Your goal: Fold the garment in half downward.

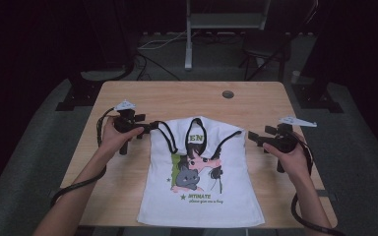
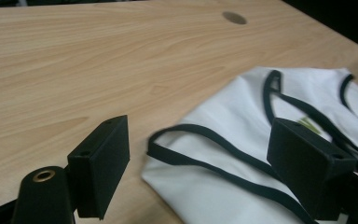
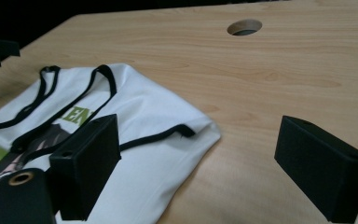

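left hand-held gripper (image 2: 198,158) spread by shirt (image 1: 202,196) strap | right hand-held gripper (image 3: 212,165) spread | shirt hem cut off

The top (image 1: 200,167) lies flat on the bench (image 1: 128,98), at its near middle. The left tool (image 1: 153,126) sits just left of the top's far corner, the right tool (image 1: 250,136) just right of it. A cable hole (image 1: 228,94) lies well behind the top.

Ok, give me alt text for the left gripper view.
The left gripper is open, its black jaws straddling the black-trimmed corner of a white top lying on a wooden table. A round hole shows in the table farther off.
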`<action>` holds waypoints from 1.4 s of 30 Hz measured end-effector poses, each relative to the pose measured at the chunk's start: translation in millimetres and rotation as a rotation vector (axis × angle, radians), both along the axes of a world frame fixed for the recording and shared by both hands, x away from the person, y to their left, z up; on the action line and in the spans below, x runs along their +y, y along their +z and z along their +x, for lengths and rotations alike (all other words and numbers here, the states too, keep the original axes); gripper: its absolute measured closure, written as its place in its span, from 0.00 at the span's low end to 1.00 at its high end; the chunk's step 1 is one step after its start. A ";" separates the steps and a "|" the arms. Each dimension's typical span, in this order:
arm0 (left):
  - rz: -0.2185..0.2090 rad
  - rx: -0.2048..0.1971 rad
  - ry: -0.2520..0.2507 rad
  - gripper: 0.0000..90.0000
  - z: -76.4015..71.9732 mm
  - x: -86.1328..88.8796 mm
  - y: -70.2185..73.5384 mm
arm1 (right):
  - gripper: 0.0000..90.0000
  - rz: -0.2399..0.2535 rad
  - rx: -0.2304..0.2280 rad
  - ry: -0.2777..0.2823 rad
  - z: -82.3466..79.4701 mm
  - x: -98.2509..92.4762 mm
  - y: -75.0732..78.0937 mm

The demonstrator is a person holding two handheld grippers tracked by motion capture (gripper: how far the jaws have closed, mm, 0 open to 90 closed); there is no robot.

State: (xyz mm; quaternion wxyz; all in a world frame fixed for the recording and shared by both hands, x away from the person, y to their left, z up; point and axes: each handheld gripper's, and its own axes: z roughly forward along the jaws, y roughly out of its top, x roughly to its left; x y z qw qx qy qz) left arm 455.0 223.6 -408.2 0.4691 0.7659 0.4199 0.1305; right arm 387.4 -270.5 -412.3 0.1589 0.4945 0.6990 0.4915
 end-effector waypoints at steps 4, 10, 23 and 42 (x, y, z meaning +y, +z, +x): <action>0.010 0.033 0.024 0.23 12.4 0.5 -4.7 | 0.17 -0.020 0.030 0.010 16.7 6.3 -2.9; 0.003 0.074 0.040 0.23 25.8 -0.1 -12.5 | 0.26 -0.063 0.071 0.044 38.3 16.5 -13.6; 0.045 0.099 -0.011 0.24 31.2 -3.0 -26.9 | 0.35 -0.111 0.113 0.075 57.1 19.9 -26.2; 0.047 0.095 -0.081 0.67 28.5 -5.6 -33.1 | 0.79 -0.187 0.079 0.171 61.5 35.8 -31.9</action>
